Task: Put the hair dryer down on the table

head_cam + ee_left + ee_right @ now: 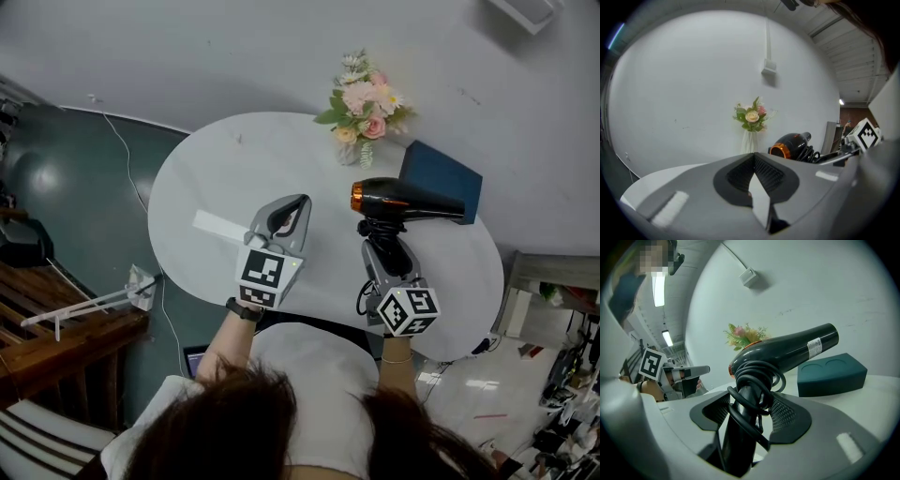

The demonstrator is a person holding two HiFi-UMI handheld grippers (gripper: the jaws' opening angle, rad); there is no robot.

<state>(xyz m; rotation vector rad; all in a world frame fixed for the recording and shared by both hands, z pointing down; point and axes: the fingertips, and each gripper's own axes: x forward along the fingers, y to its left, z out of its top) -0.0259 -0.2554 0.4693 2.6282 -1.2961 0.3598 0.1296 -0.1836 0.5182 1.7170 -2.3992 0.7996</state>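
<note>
My right gripper (384, 246) (750, 416) is shut on the handle of a black hair dryer (408, 202) (787, 352), with the cord coiled round that handle. The dryer stands upright over the right part of the white oval table (206, 173); its orange-ringed nozzle points left. I cannot tell whether it touches the tabletop. My left gripper (292, 211) (752, 176) hangs over the middle of the table, jaws together, nothing between them. From the left gripper view the hair dryer (790, 143) shows at the right.
A vase of flowers (364, 105) (752, 116) (745, 336) stands at the table's far edge. A dark blue box (441, 173) (832, 373) lies behind the dryer. A white strip (217, 225) lies left of my left gripper. A cable (122, 150) runs on the floor at the left.
</note>
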